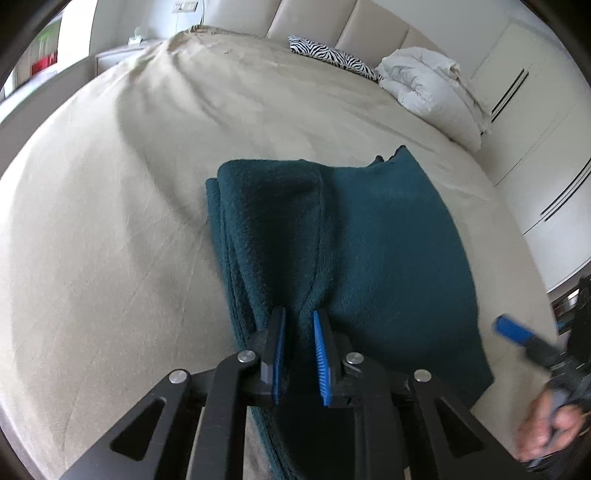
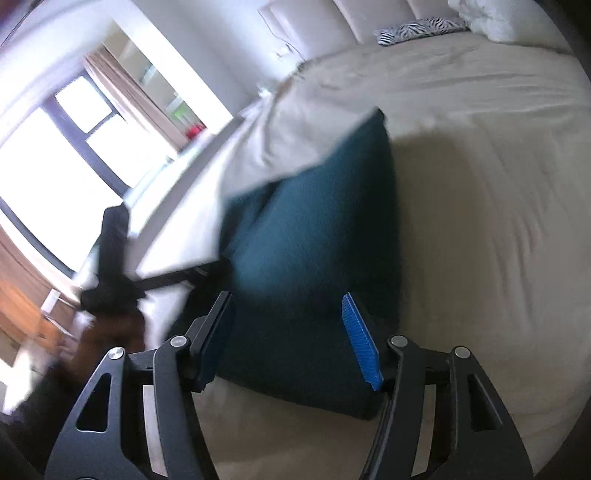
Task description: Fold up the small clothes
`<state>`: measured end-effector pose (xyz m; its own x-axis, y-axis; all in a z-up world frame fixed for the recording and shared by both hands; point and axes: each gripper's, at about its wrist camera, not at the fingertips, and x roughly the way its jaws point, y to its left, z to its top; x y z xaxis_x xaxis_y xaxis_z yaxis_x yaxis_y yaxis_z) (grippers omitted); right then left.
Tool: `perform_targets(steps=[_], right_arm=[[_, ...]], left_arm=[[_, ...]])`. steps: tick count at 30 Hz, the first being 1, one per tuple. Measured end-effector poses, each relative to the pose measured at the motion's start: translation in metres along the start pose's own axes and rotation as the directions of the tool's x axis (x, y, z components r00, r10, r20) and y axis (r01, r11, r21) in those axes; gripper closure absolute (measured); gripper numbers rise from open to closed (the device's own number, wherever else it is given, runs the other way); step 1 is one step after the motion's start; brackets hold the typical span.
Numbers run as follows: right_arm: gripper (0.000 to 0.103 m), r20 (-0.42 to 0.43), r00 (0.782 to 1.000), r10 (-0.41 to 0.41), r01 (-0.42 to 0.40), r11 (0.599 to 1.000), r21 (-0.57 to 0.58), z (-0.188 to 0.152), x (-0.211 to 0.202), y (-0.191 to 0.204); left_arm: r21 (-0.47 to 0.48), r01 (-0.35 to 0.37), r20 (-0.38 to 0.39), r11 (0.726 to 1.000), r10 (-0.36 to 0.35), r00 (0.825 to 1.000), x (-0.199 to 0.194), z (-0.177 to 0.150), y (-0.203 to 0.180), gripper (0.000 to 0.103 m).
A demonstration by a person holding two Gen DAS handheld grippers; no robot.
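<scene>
Dark teal knitted garment, folded, lay flat on beige bedsheet, centre to lower right of left wrist view. A doubled fold ran down its left side, w/ a ridge of knit bunching toward the bottom centre of frame. Left gripper: blue-padded fingers drawn narrow, pinching that ridge of the fold between them. Right gripper: spread wide, nothing between fingers, hovering over near edge of same garment, lower centre of right wrist view; view blurred. In left view the right gripper's blue tip showed at lower right edge, off the garment, over sheet. Zebra-print pillow and crumpled white duvet at upper right, against padded cream headboard. Window w/ dark frame at left of right view.
</scene>
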<state>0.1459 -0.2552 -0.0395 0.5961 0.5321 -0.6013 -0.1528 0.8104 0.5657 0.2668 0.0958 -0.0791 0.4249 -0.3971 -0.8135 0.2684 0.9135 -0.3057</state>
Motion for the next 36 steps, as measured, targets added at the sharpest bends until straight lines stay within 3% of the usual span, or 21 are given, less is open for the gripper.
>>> perform_targets(steps=[3, 8, 10, 14, 19, 22, 24, 26, 27, 31, 32, 33, 36], right_arm=[[0.045, -0.015, 0.996, 0.093, -0.092, 0.995, 0.039, 0.012, 0.003, 0.002], [0.043, -0.215, 0.973, 0.079, -0.046, 0.987, 0.155, -0.008, 0.073, -0.007], [0.037, -0.166, 0.984, 0.057, -0.040, 0.994, 0.104, -0.014, 0.070, 0.005], [0.037, -0.177, 0.982, 0.063, -0.044, 0.993, 0.108, -0.010, 0.067, 0.012], [0.037, -0.119, 0.983, 0.143, -0.128, 0.984, 0.123, 0.022, 0.042, 0.005], [0.037, -0.108, 0.980, 0.169, -0.153, 0.979, 0.138, 0.052, 0.037, -0.002], [0.038, -0.120, 0.977, 0.178, -0.159, 0.975, 0.153, 0.074, 0.048, -0.006], [0.039, -0.114, 0.973, 0.199, -0.172, 0.962, 0.214, 0.095, 0.065, -0.019], [0.039, -0.103, 0.973, 0.207, -0.177, 0.954, 0.243, 0.101, 0.068, -0.027], [0.042, -0.129, 0.962, 0.242, -0.180, 0.913, 0.367, 0.119, 0.107, -0.056], [0.048, -0.144, 0.961, 0.236, -0.166, 0.908, 0.384, 0.119, 0.117, -0.061], [0.054, -0.152, 0.960, 0.237, -0.163, 0.909, 0.385, 0.119, 0.125, -0.063], [0.062, -0.159, 0.964, 0.213, -0.146, 0.924, 0.353, 0.118, 0.135, -0.065]], left_arm=[[0.059, -0.063, 0.011, 0.996, 0.062, 0.998, 0.002, -0.003, -0.010, 0.084], [0.086, -0.107, 0.023, 0.991, 0.105, 0.994, 0.004, -0.008, -0.011, 0.084], [0.090, -0.116, 0.032, 0.989, 0.114, 0.993, 0.004, -0.010, -0.010, 0.084], [0.092, -0.133, 0.044, 0.987, 0.129, 0.991, 0.003, -0.014, -0.012, 0.084], [0.085, -0.181, 0.068, 0.980, 0.176, 0.982, -0.006, -0.017, -0.014, 0.083], [0.098, -0.252, 0.050, 0.963, 0.248, 0.967, -0.014, -0.010, -0.025, 0.073], [0.108, -0.295, 0.091, 0.949, 0.286, 0.954, -0.029, -0.001, -0.038, 0.072], [0.094, -0.283, 0.129, 0.955, 0.270, 0.954, -0.039, 0.012, -0.049, 0.072], [0.076, -0.240, 0.128, 0.968, 0.230, 0.965, -0.038, 0.022, -0.053, 0.072], [0.087, -0.218, 0.055, 0.972, 0.214, 0.975, 0.011, 0.056, -0.063, 0.072], [0.062, -0.197, -0.020, 0.978, 0.199, 0.980, 0.039, 0.062, -0.055, 0.072], [0.049, -0.204, -0.037, 0.978, 0.206, 0.978, 0.053, 0.062, -0.049, 0.073], [0.053, -0.193, 0.007, 0.980, 0.192, 0.981, 0.058, 0.061, -0.042, 0.074]])
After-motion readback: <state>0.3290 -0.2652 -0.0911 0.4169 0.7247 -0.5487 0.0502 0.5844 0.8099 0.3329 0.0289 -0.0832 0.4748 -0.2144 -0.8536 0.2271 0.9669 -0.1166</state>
